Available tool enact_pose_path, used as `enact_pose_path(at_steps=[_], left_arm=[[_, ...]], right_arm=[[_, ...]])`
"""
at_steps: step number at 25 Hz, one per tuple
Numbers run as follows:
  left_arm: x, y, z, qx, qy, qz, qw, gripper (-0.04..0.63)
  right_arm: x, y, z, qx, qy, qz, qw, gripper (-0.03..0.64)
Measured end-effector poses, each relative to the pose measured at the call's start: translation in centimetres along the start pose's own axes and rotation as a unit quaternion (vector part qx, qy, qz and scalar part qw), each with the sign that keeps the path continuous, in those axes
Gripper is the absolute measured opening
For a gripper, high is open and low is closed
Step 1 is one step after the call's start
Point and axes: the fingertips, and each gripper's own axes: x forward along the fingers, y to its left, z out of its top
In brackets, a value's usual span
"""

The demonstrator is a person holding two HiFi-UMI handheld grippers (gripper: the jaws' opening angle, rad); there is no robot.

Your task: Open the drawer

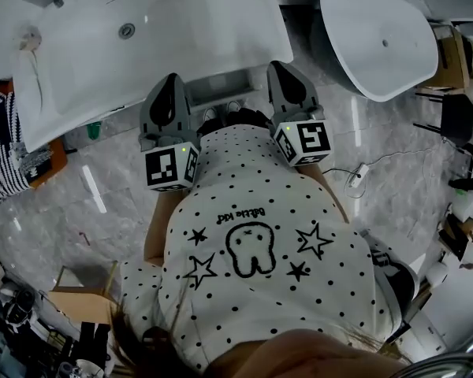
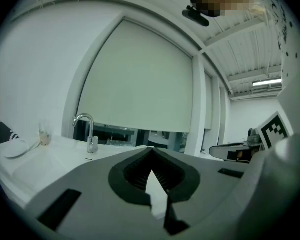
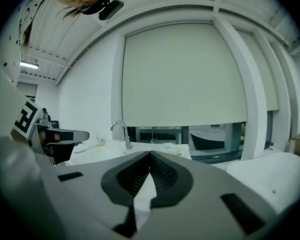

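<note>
From the head view, the left claw (image 1: 173,81) and right claw (image 1: 280,68) sat by the sink (image 1: 142,46). The drawer (image 1: 221,93) between them was mostly hidden. The writing on the shirt (image 1: 252,211) was too blurry to read.

In the left gripper view, the claw (image 2: 151,150) was clenched and empty.

In the right gripper view, the claw (image 3: 150,155) was clenched too, and the drawer was out of sight.

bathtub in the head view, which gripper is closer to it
Right. The right gripper is left of the bathtub, apart from it. The left gripper is further left, on the right one's far side, in front of the sink basin.
</note>
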Motion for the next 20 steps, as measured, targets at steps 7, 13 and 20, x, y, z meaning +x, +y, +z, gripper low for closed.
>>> enact_pose_path(at_steps=[7, 13, 20], left_arm=[[-0.2, -0.9, -0.4, 0.001, 0.008, -0.022, 0.9997, 0.005], [0.6, -1.9, -0.8, 0.023, 0.028, -0.047, 0.9983, 0.005], [1.0, -1.0, -1.1, 0.011, 0.038, -0.039, 0.9985, 0.005]], right_arm=[[0.1, 1.8, 0.0, -0.03, -0.009, 0.024, 0.999, 0.014], [0.7, 4.0, 0.4, -0.036, -0.015, 0.068, 0.997, 0.014], [1.8, 3.9, -0.2, -0.03, 0.0, 0.068, 0.997, 0.014]])
